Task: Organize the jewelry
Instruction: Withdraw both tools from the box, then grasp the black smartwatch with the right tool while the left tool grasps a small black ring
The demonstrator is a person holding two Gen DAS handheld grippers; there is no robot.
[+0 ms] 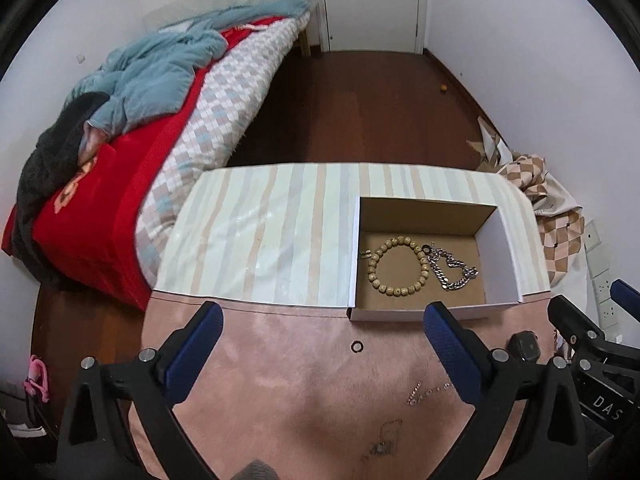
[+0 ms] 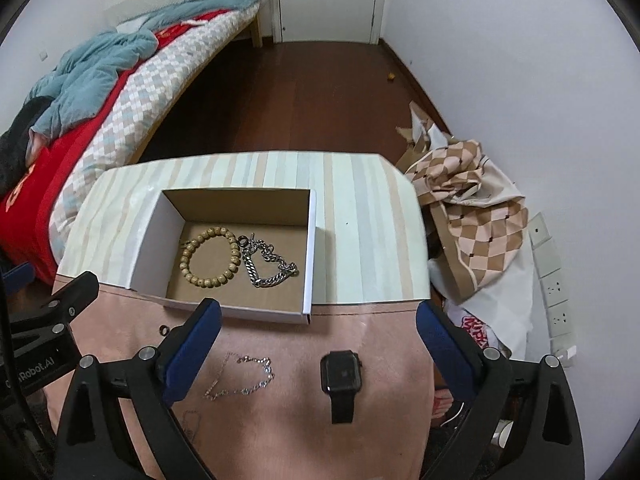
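Note:
An open cardboard box (image 1: 500, 252) (image 2: 154, 240) stands on the table and holds a beaded bracelet (image 1: 396, 266) (image 2: 210, 258) and a silver chain bracelet (image 1: 452, 270) (image 2: 268, 266). On the pink cloth (image 1: 300, 360) (image 2: 380, 420) in front lie a small dark ring (image 1: 356, 346) (image 2: 163, 329), a thin silver chain (image 1: 430, 390) (image 2: 244, 376) and a black smartwatch (image 1: 524, 346) (image 2: 341, 376). My left gripper (image 1: 322, 336) is open and empty above the cloth. My right gripper (image 2: 320, 332) is open and empty above the watch.
The table top (image 1: 260, 232) (image 2: 360, 220) is striped behind the cloth. A bed (image 1: 160, 120) (image 2: 100, 100) stands to the left. Checked fabric (image 1: 560, 232) (image 2: 476, 216) and wall sockets (image 2: 556, 292) are to the right. Dark wood floor (image 1: 360, 112) lies beyond.

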